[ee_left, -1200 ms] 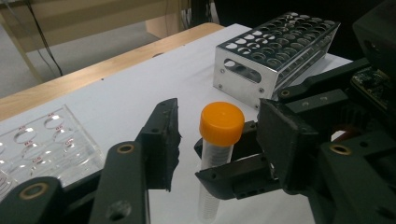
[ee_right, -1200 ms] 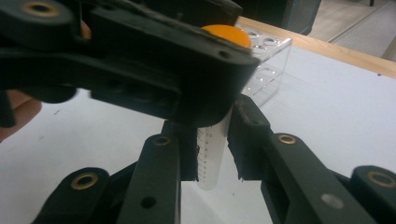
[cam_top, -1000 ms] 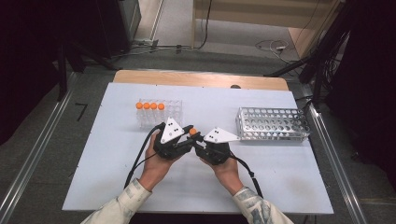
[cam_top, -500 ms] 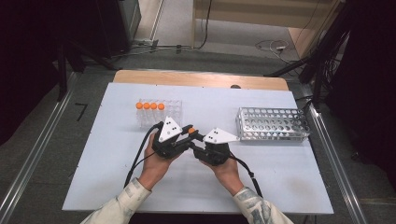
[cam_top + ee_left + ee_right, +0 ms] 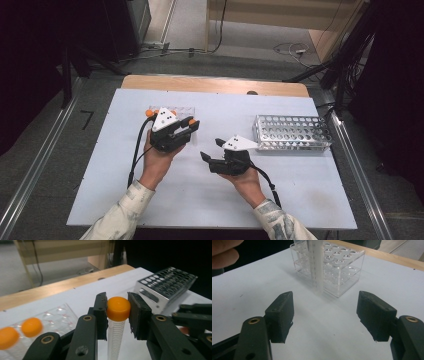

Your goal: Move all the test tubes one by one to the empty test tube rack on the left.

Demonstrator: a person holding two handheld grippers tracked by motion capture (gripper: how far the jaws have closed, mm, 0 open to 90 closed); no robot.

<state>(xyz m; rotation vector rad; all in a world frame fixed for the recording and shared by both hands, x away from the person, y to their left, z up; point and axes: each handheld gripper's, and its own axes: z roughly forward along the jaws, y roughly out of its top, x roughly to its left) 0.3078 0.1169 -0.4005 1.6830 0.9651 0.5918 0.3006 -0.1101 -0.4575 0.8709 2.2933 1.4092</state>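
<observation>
L gripper (image 5: 117, 315) clamps upright orange-capped clear plastic tube (image 5: 117, 322) at cap; R gripper (image 5: 325, 315), just opened, empty, at 4 o'clock.

Clear rack (image 5: 172, 111) lies left of metal rack (image 5: 292, 132).

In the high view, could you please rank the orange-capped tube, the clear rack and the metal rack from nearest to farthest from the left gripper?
1. Orange-capped tube, between the left gripper fingers.
2. Clear rack, just behind it.
3. Metal rack, far to its right.
</observation>
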